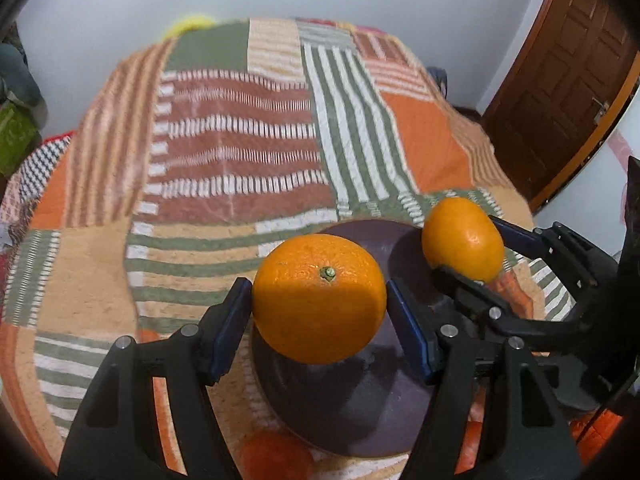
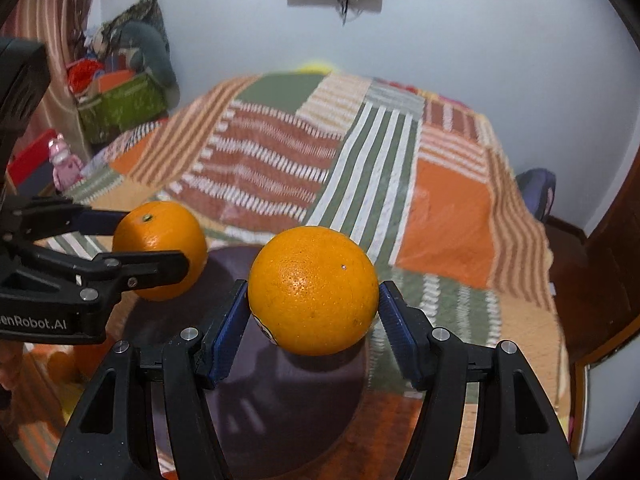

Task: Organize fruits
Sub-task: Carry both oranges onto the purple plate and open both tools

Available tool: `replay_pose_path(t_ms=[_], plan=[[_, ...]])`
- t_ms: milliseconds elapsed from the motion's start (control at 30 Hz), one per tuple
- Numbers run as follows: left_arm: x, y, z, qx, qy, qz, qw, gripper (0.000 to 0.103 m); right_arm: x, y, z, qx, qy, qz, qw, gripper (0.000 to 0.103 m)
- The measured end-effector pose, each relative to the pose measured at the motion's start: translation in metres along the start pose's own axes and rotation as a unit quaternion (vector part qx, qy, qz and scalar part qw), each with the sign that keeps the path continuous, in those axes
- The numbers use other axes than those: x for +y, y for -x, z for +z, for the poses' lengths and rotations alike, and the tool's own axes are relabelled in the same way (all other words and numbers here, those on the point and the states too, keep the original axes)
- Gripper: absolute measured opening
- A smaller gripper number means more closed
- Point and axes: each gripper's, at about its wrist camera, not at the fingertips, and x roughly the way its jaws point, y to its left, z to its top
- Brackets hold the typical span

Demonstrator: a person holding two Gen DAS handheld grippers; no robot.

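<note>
My left gripper is shut on an orange with its green stem facing up, held above a dark purple plate. My right gripper is shut on a second orange, also above the plate. In the left wrist view the right gripper and its orange show at the right. In the right wrist view the left gripper and its orange show at the left. Both oranges hang side by side over the plate.
The plate lies on a bed with a patchwork striped blanket. Another orange lies on the blanket near the plate's front edge. A brown door stands at the right. A green box with clutter stands at the left.
</note>
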Motion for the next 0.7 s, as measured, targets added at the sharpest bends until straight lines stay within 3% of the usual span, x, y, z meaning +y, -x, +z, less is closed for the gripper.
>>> replay_pose_path(t_ms=[200, 367, 500, 600, 700], plan=[[-0.002, -0.028, -0.005, 0.029, -0.01, 0.01, 0.9995, 0.068, -0.002, -0.023, -0.009, 0.039, 0.008, 0.015, 0.999, 0.062], [-0.01, -0.029, -0.006, 0.027, -0.031, 0.025, 0.9989, 0.069, -0.001, -0.022, -0.011, 0.04, 0.023, 0.011, 0.999, 0.063], [-0.004, -0.027, -0.006, 0.04, -0.016, 0.018, 0.9989, 0.069, -0.005, -0.024, -0.012, 0.061, 0.01, 0.023, 0.998, 0.066], [-0.003, -0.015, -0.008, 0.024, -0.015, 0.018, 0.9994, 0.07, -0.002, -0.018, -0.013, 0.061, 0.009, 0.027, 0.998, 0.075], [-0.009, 0.007, -0.008, -0.005, -0.028, 0.029, 0.9992, 0.083, 0.001, -0.003, -0.014, 0.045, 0.016, 0.011, 0.999, 0.076]])
